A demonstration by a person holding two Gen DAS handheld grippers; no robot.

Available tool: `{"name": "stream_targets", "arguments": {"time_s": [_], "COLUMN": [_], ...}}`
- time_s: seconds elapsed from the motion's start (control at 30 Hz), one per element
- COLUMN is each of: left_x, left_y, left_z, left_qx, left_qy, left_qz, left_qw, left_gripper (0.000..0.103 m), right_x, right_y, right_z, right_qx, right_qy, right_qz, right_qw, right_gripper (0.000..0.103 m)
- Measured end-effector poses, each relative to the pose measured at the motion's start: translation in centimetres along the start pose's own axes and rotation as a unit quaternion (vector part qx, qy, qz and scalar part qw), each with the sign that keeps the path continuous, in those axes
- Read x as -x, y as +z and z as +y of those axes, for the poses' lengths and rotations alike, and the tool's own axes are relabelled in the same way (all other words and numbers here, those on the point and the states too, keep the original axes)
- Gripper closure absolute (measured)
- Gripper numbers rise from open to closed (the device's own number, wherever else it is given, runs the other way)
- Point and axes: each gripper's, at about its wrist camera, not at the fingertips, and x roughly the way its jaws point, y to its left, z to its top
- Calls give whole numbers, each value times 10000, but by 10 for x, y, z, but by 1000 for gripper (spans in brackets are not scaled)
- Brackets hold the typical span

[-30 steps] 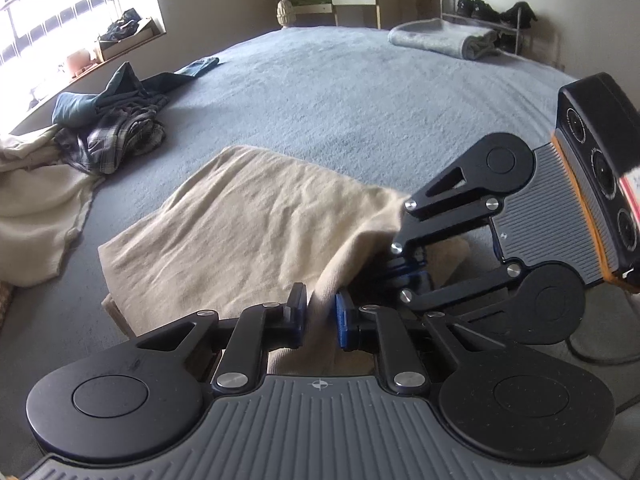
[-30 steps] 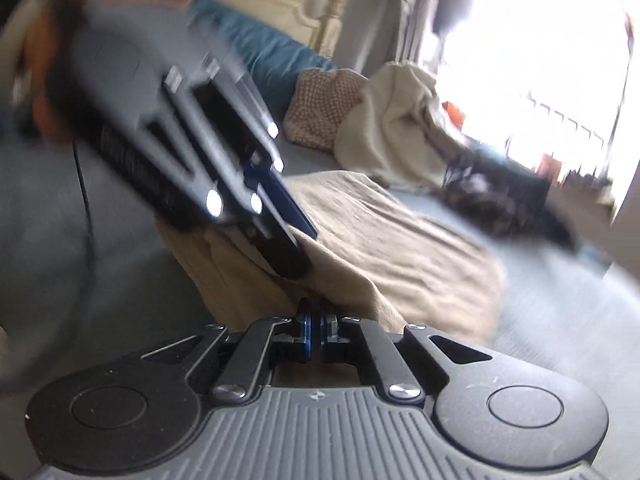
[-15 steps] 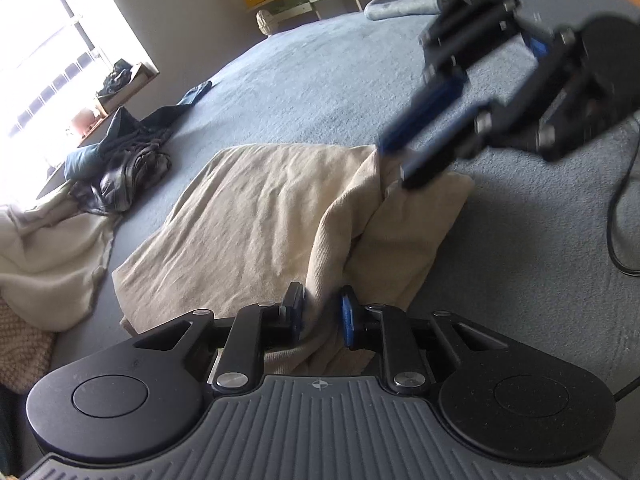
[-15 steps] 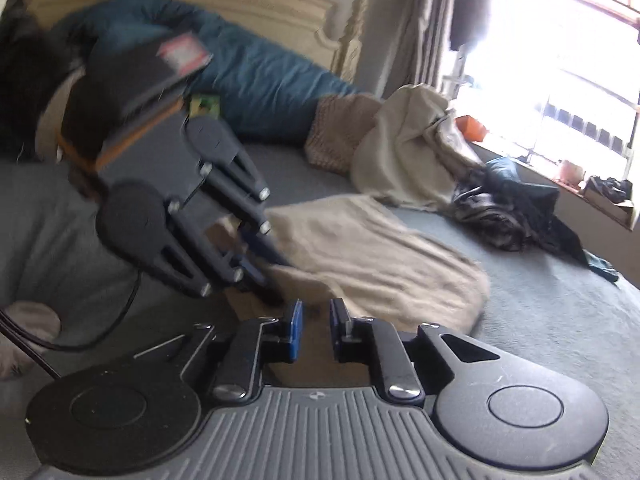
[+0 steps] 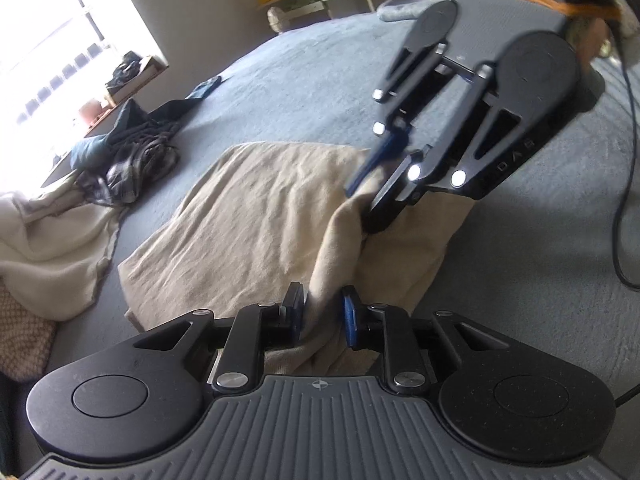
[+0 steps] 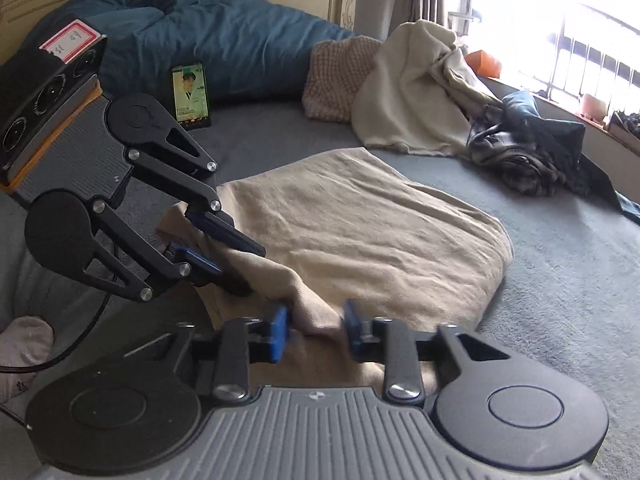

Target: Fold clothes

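Observation:
A beige garment (image 5: 260, 220) lies flat on the grey-blue bed (image 5: 320, 80), with one edge pulled up into a ridge. In the left wrist view my left gripper (image 5: 322, 316) straddles that ridge. Its jaws are opening, and a gap shows beside the right pad. Farther along the ridge, my right gripper (image 5: 362, 204) hangs with its tips at the cloth. In the right wrist view the beige garment (image 6: 360, 220) bunches between my right gripper's (image 6: 315, 332) parted blue pads, which do not press on it. My left gripper (image 6: 248, 270) stands at the left over the same fold.
A dark plaid clothes pile (image 5: 132, 164) and a cream blanket (image 5: 48, 240) lie left of the garment. A folded grey towel (image 5: 400, 4) sits at the far bed edge. A phone (image 6: 191, 94) leans on a teal duvet (image 6: 220, 40). A black cable (image 5: 624, 160) trails at right.
Both grippers have let go of the beige fold: each pair of jaws went from shut on it to parted. The right gripper has risen and swung away from the left one.

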Motion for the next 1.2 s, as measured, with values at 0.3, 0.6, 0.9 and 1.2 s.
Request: {"name": "stream_targets", "arguments": {"time_s": [0.3,0.6,0.9,1.2], "left_x": [15,21,26,71], "left_y": [-14,-18,-28,-33], "left_z": [17,6,-3,58], "left_qx": [648,446,360,2416], "left_qy": [282,632,668,-153], "left_qz": [103,41,86,163], "left_qw": [9974,9970,9971,9701], "left_gripper": [69,69,69,66], "right_x": [6,15,-4,-17], "right_y": [-13,-27,-64,-81], "right_z": [29,50,81,92], "right_qx": [945,2426,4024,4640], "right_qy": [-535,-864,-1078,-1327], "right_qz": [-303,-728,-565,-688], "right_qw": [9936,9635,9073,8731], "right_gripper": [91,101,101,101]}}
